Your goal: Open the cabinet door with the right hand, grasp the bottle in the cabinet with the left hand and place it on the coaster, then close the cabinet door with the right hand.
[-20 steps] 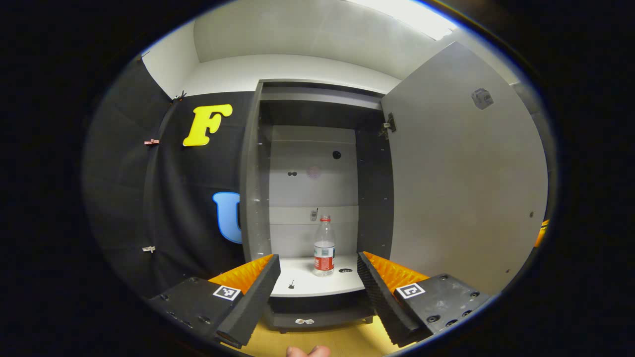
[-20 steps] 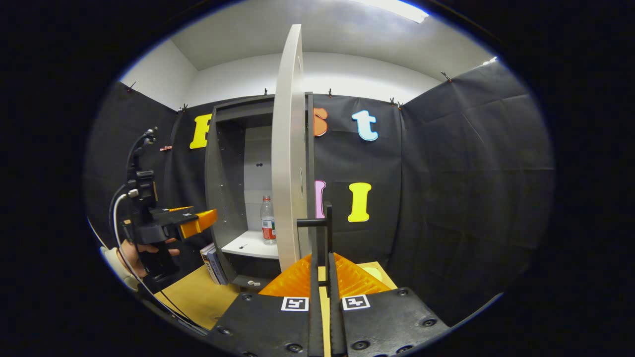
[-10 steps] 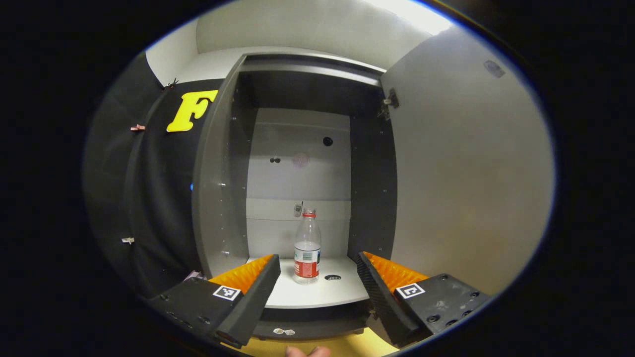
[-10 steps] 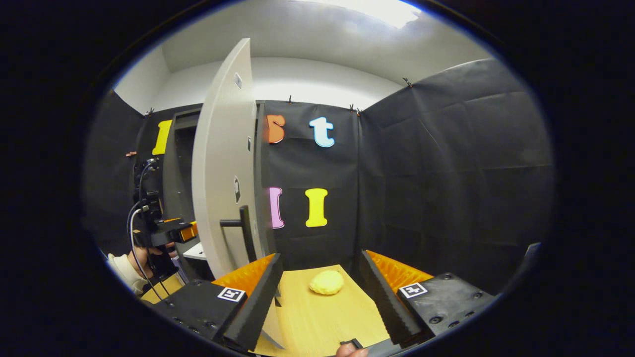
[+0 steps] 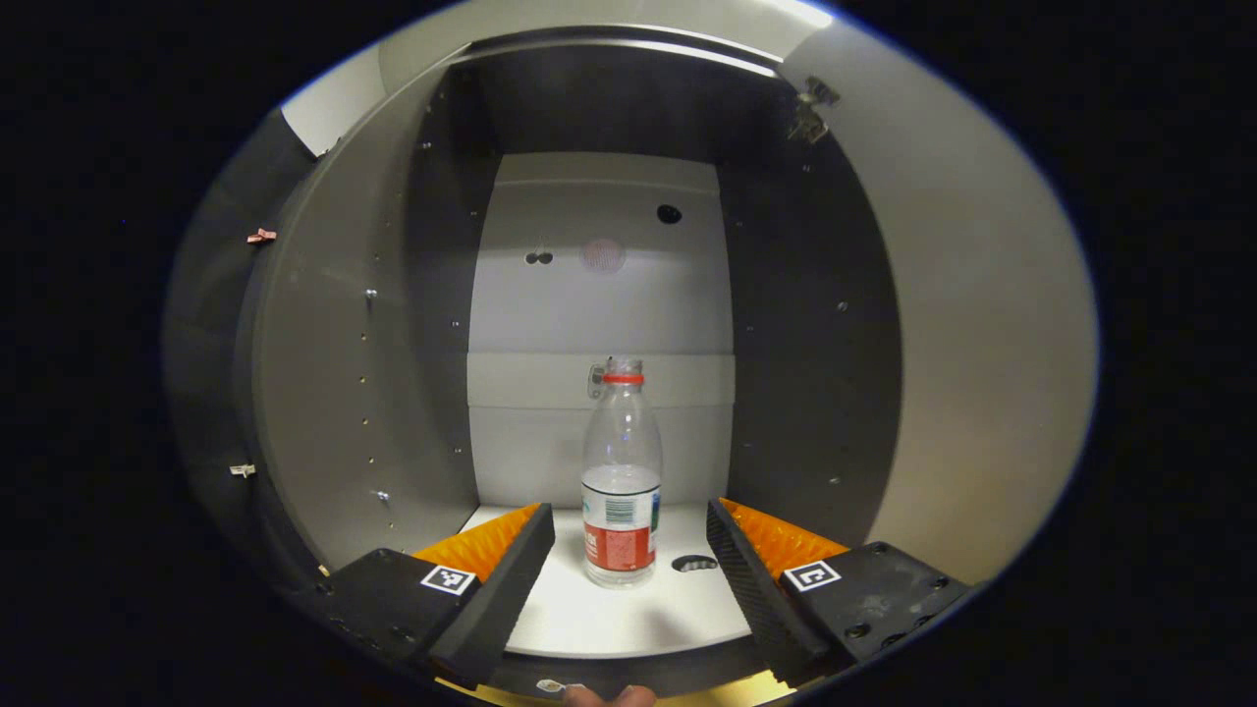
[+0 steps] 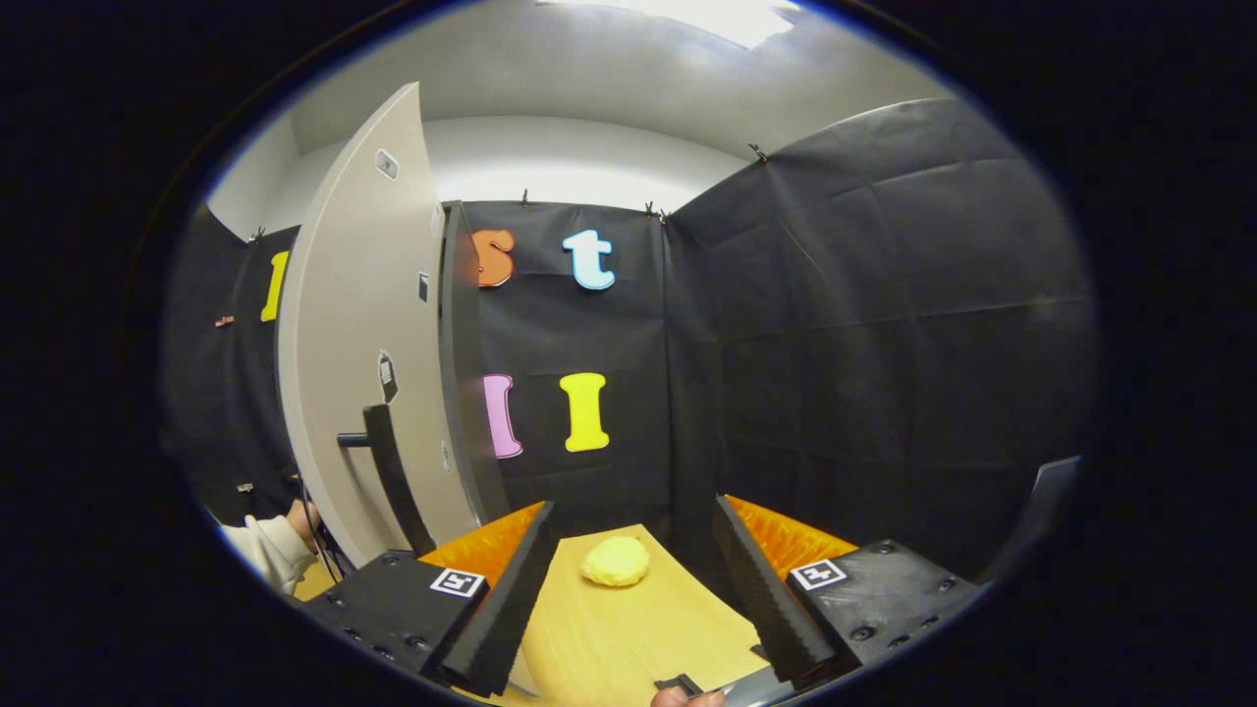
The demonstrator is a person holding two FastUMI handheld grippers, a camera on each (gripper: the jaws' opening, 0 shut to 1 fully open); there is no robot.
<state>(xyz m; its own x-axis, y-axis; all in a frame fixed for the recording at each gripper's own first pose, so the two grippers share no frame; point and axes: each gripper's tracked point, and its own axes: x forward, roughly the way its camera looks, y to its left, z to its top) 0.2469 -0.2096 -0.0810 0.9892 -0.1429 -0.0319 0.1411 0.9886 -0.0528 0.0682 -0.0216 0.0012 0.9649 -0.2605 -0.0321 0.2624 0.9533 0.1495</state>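
In the left gripper view the left gripper (image 5: 628,550) has its jaws spread wide, one finger at 7 o'clock and the other at 5 o'clock, with nothing between them touching either one. The bottle (image 5: 621,491) stands upright in the gap ahead of the fingertips, just beyond them, clear of both. It is a clear plastic bottle with a red cap ring and a red and white label low on its body, partly filled. It rests on the white shelf (image 5: 628,619) of the cabinet (image 5: 393,344), a little toward the front. Just to the bottle's right, at about 4 o'clock from it, a small dark hole marks the shelf. The grey side walls rise at 9 and 3 o'clock, with rows of small peg holes; the pale back panel shows at 12 o'clock. The cabinet door (image 5: 982,344) stands swung open along the right, its hinge near 1 o'clock.

In the right gripper view the right gripper (image 6: 633,579) also has its jaws spread, empty, above the wooden desk (image 6: 609,648). A yellow rounded thing (image 6: 616,562) lies on the desk between and beyond the fingertips; whether it is the coaster I cannot tell. The open door, with its dark bar handle (image 6: 393,476), stands at 9 o'clock, apart from the gripper. A sleeve (image 6: 260,550) and part of a hand show at 8 o'clock behind the door.
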